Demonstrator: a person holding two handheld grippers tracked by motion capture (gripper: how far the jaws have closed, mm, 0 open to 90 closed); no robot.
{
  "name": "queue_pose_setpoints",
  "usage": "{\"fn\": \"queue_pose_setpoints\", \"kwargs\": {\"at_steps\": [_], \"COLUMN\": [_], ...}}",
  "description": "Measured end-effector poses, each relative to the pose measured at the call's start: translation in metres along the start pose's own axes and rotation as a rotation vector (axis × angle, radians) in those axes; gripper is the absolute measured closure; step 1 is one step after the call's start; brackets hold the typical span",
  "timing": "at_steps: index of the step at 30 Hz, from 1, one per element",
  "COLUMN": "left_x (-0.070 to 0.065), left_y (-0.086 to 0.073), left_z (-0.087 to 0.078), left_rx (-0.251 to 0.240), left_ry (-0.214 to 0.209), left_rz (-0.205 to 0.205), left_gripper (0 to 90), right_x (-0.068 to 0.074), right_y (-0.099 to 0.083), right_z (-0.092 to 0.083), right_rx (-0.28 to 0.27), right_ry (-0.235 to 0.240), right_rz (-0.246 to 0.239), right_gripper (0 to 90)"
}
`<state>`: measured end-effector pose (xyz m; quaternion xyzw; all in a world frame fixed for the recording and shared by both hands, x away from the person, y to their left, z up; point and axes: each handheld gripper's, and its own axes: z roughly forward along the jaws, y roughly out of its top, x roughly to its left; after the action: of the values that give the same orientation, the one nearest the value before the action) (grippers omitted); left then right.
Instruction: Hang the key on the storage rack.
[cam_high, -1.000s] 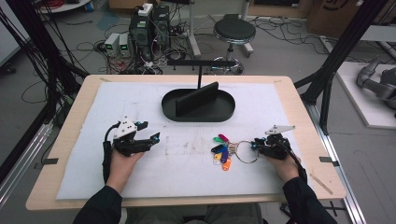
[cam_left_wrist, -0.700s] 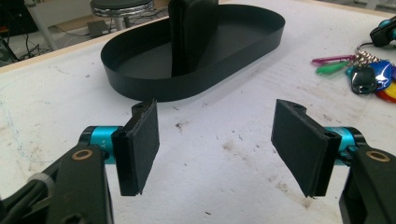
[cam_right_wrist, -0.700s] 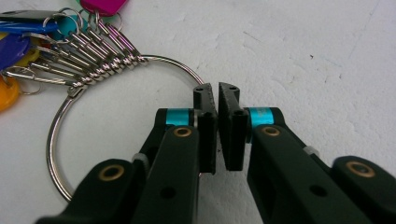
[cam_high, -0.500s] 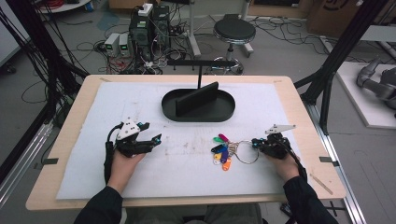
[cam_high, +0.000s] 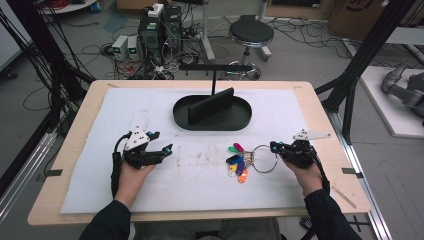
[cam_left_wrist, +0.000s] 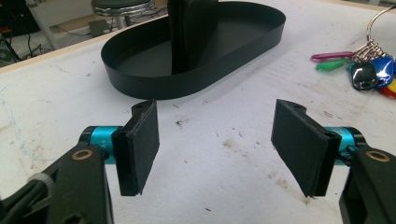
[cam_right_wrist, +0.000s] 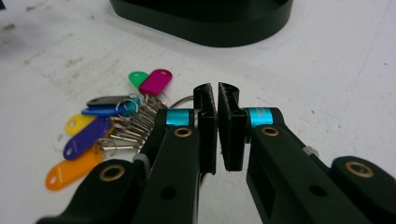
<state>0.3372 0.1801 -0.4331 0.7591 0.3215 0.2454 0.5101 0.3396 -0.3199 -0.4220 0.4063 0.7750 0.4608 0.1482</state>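
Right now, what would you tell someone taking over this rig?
Left claw: open, holding nothing, low over the white mat, left of the keys.
Right claw: shut, apparently pinching the wire loop of the key ring at its right side.
Things: the key ring and its coloured tags lie flat on the mat, in front of the black tray. The tray holds just its upright divider.
Done: grip taken on the loop.
Left: lift the keys; probably carry them to the tray, though that is a guess.
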Motion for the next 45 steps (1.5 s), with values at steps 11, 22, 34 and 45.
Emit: {"fn": "queue_pose_setpoints", "kwargs": {"at_steps": [11, 22, 34, 45], "left_x": [-0.001, -0.002, -0.002, -0.001], "left_y": [0.0, -0.001, -0.001, 0.001], "left_z": [0.001, 0.001, 0.001, 0.001], "left_rx": [-0.001, 0.004, 0.001, -0.009], "left_ry": [-0.004, -0.012, -0.019, -0.016], "left_rz": [-0.002, 0.001, -0.001, 0.001], "left_gripper": [32.3, 32.3, 32.3, 32.1], "right_x": [0.015, 0.019, 0.025, 0.034], "right_y": [0.004, 0.006, 0.018, 0.04], "right_z": [0.004, 0.006, -0.002, -0.015], "right_rx": [-0.016, 0.02, -0.006, -0.029], "right_ry": [0.066, 0.085, 0.103, 0.086], "right_rz": [0.008, -0.016, -0.088, -0.2], "right_gripper": [83.1, 86.1, 87.1, 87.1]}}
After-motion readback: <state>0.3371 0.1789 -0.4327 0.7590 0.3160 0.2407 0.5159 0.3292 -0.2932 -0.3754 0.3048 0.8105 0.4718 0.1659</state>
